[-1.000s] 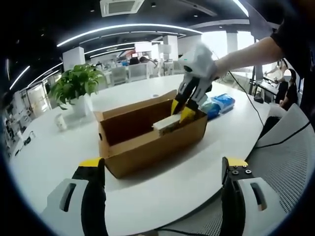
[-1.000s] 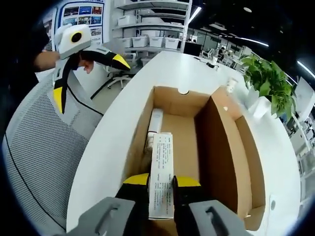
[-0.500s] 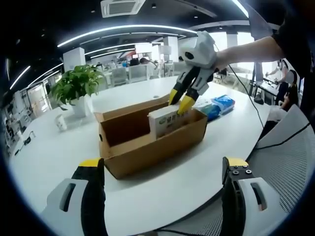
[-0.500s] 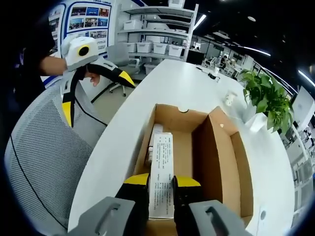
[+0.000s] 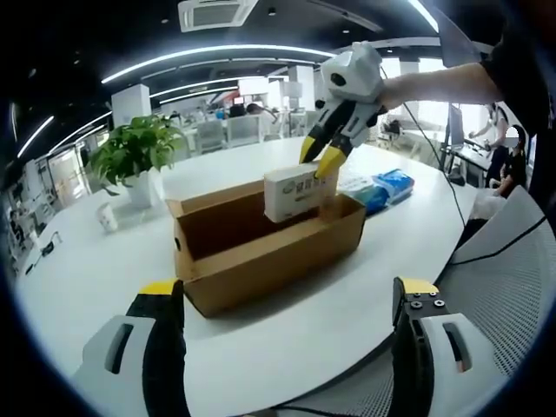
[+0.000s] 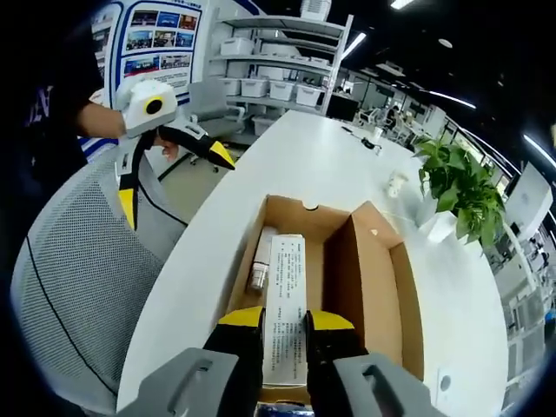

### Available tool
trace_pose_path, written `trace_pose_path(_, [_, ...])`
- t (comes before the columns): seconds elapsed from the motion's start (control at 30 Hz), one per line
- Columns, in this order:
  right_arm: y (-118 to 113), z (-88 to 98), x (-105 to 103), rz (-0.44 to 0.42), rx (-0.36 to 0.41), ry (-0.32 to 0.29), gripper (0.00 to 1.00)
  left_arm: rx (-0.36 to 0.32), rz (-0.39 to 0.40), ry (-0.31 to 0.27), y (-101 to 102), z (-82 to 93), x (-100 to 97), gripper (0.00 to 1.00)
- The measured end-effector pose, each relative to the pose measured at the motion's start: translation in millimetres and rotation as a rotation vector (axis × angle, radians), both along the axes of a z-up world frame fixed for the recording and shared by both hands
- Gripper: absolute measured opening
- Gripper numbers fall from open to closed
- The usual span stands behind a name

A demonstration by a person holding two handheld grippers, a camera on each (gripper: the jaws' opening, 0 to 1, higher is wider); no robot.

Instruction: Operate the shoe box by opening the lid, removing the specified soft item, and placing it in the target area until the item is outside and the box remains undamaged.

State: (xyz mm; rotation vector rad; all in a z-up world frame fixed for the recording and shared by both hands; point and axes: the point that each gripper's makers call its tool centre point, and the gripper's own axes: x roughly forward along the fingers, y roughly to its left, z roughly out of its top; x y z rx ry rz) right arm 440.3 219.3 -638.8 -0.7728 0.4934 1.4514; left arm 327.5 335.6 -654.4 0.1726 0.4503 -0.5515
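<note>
An open brown cardboard shoe box [image 5: 261, 243] [image 6: 365, 287] lies on the white table, its lid folded back. My right gripper [image 5: 323, 158] [image 6: 285, 326] is shut on a white pack with green print [image 5: 297, 191] [image 6: 287, 304], holding it above the box. A pale tube-like item [image 6: 261, 261] still lies inside the box on its floor. My left gripper [image 5: 287, 300] stands open at the near table edge, with nothing between its jaws; it also shows at the left of the right gripper view [image 6: 169, 165], held by a hand.
A potted green plant [image 5: 135, 156] [image 6: 460, 187] and a small white bottle [image 5: 106, 215] stand on the table [image 5: 347, 304] beyond the box. Blue-and-white packs [image 5: 382, 184] lie past the box's right end. A grey mesh chair [image 6: 69, 287] stands beside the table.
My right gripper has lifted the white pack up from inside the box until it hangs above the rim. The left gripper has stayed in place.
</note>
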Motion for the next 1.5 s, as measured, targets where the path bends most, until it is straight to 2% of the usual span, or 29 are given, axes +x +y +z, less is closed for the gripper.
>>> trace_pose_path(0.3, [-14, 12.8, 7, -0.016, 0.004, -0.019, 0.13, 0.000, -0.004, 0.002, 0, -0.3, -0.8, 0.99])
trace_pose_path(0.8, [-44, 22.3, 9, -0.038, -0.011, -0.029, 0.13, 0.004, -0.008, 0.010, -2, -1.4, -2.2, 0.99])
trace_pose_path(1.5, [-92, 28.5, 19, -0.100, -0.035, -0.045, 0.13, 0.012, -0.022, 0.025, -4, -4.4, -2.5, 0.99])
